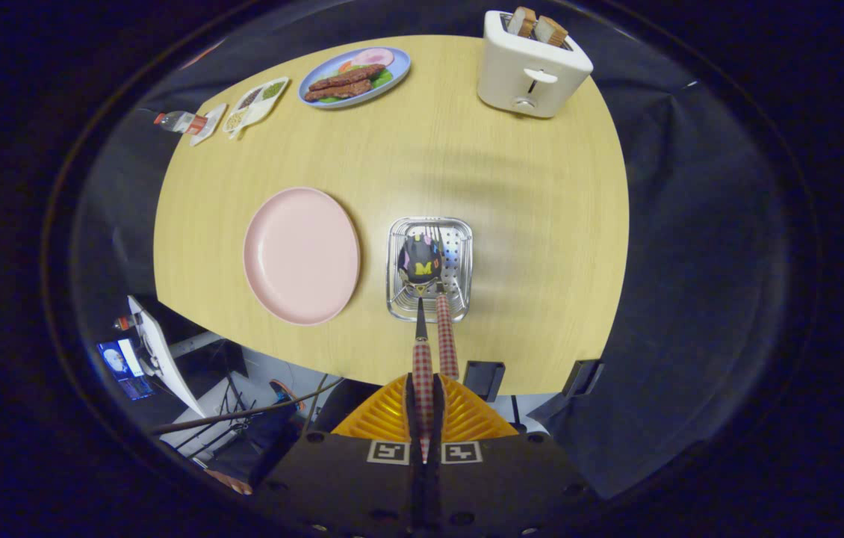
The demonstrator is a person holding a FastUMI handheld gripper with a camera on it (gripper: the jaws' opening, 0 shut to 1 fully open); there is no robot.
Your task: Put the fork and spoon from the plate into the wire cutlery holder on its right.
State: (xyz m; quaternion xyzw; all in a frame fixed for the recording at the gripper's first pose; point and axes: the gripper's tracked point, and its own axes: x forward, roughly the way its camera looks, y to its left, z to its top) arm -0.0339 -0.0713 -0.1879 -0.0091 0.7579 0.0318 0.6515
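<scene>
Gripper clamps checked spoon handle over wire cutlery holder, fork alongside; round pink plate left

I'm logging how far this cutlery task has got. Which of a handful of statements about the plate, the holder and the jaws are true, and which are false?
1. The pink plate has no cutlery on it. True.
2. The gripper is open with nothing in its jaws. False: the jaws are closed on the spoon's checked handle.
3. The spoon's bowl is over the wire cutlery holder. True.
4. The fork lies on the table left of the plate. False: it leans in the holder, beside the spoon.
5. The toaster has no bread in it. False: two slices stick out of it.
</scene>
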